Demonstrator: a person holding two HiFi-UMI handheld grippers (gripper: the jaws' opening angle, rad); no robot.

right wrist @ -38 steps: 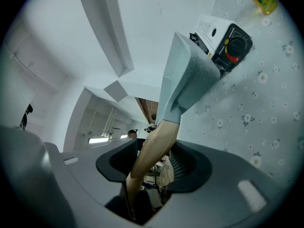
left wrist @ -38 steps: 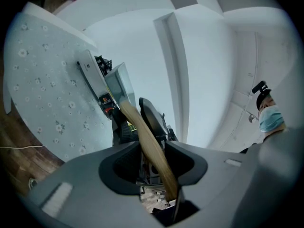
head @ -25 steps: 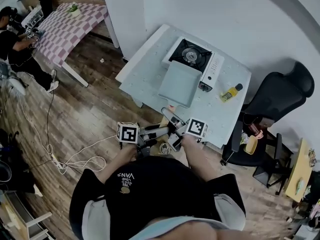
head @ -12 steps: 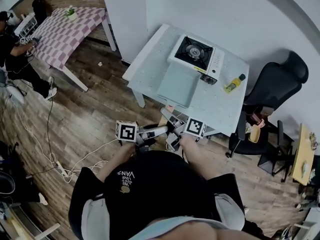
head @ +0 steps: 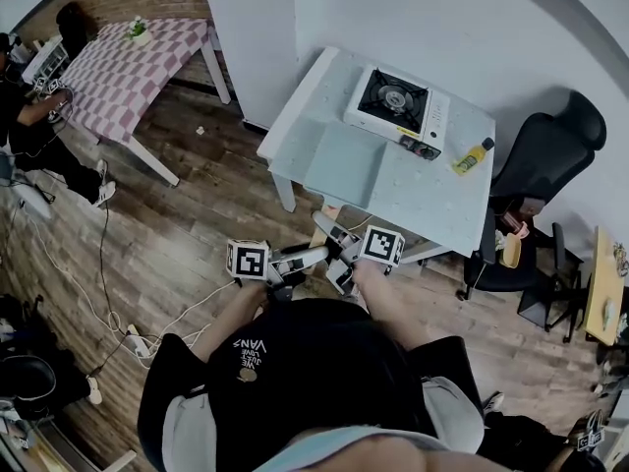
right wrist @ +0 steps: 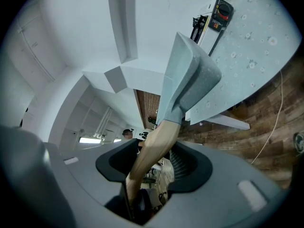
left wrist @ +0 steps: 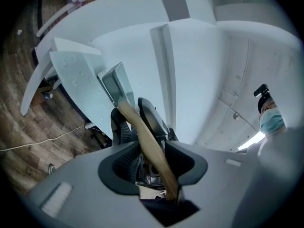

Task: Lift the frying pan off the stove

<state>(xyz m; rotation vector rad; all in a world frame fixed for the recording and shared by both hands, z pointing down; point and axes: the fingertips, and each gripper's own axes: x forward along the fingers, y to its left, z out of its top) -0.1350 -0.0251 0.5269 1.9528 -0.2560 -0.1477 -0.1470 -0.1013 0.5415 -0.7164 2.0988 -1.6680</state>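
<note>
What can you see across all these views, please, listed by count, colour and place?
white table: one, white; centre of the room
stove: one, white with black burner; far side of the white table
frying pan: one, pale grey-green, square, wooden handle; held up off the stove, before the white table
bottle: one, yellow; on the white table, right of the stove
checked table: one, pink and white; far left
office chair: one, black; right of the white table
seated person: one, dark clothes; at the checked table
left gripper: one, grey; shut on the pan handle
right gripper: one, grey; pan handle between its jaws
</note>
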